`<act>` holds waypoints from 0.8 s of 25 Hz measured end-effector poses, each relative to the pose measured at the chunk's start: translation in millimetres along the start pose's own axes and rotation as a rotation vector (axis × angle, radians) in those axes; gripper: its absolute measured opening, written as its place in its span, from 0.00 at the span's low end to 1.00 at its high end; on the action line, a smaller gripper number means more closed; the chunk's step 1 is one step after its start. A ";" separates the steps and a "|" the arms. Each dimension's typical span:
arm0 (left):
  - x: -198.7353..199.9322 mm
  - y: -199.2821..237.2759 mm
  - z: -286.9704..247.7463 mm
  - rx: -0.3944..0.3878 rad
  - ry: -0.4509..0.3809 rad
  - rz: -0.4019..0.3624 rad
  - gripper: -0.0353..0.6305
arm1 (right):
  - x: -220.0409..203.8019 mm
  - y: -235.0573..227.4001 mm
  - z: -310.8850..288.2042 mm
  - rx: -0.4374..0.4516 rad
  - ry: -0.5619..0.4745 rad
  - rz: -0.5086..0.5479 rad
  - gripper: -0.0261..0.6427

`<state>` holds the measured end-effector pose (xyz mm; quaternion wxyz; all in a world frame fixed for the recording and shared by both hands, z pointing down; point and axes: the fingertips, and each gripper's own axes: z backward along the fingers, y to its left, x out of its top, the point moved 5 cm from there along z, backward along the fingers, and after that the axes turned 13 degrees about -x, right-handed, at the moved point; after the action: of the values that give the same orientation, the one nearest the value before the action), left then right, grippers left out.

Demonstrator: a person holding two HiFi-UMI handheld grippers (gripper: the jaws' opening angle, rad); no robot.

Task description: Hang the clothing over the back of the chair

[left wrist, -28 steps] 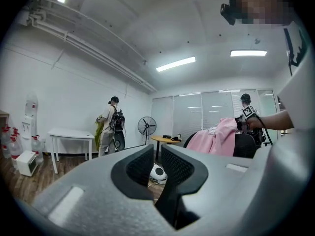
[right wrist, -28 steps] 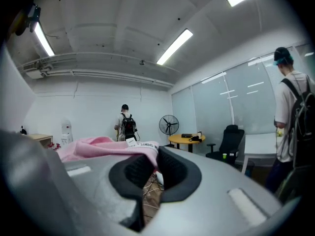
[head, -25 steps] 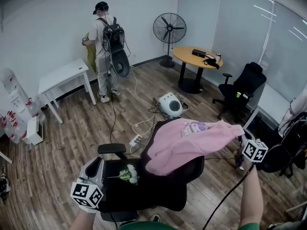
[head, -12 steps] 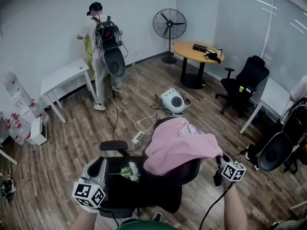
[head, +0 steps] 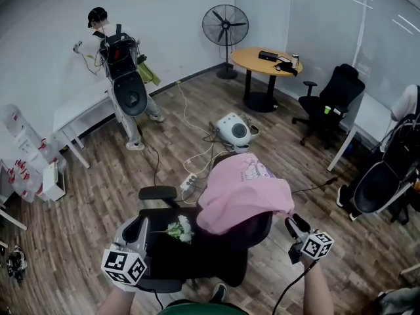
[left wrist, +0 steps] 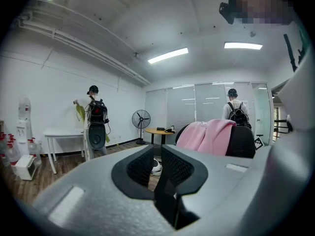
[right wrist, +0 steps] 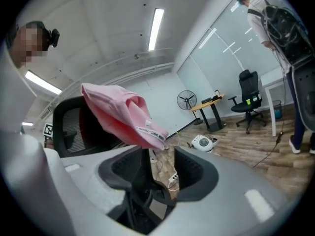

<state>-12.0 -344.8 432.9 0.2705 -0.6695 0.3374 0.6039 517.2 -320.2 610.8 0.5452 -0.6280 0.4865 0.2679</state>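
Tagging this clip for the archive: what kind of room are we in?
Probably an office or meeting room: a black swivel chair, a round wooden table and a glass partition wall.

Office room. Far ahead of right gripper: frosted glass partition wall, round wooden table, black swivel office chair. Ahead-left of left gripper: white rectangular desk.

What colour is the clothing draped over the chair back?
The clothing is pink; the head view shows it best.
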 end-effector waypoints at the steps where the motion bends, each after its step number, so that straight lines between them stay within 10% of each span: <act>1: -0.8 -3.6 -1.2 -0.014 0.000 0.000 0.14 | -2.9 -3.0 11.3 0.015 -0.007 -0.025 0.37; 10: -2.3 1.6 16.0 -0.098 -0.042 0.003 0.14 | 15.5 -6.9 112.1 -0.193 -0.148 -0.030 0.37; 20: -7.2 39.8 86.4 -0.145 -0.087 0.022 0.14 | 60.0 121.3 179.0 -0.326 -0.325 0.150 0.15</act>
<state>-97.3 -302.3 431.1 0.2292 -0.6567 0.2883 0.6580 465.3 -161.9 460.4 0.4865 -0.6182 0.3880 0.4802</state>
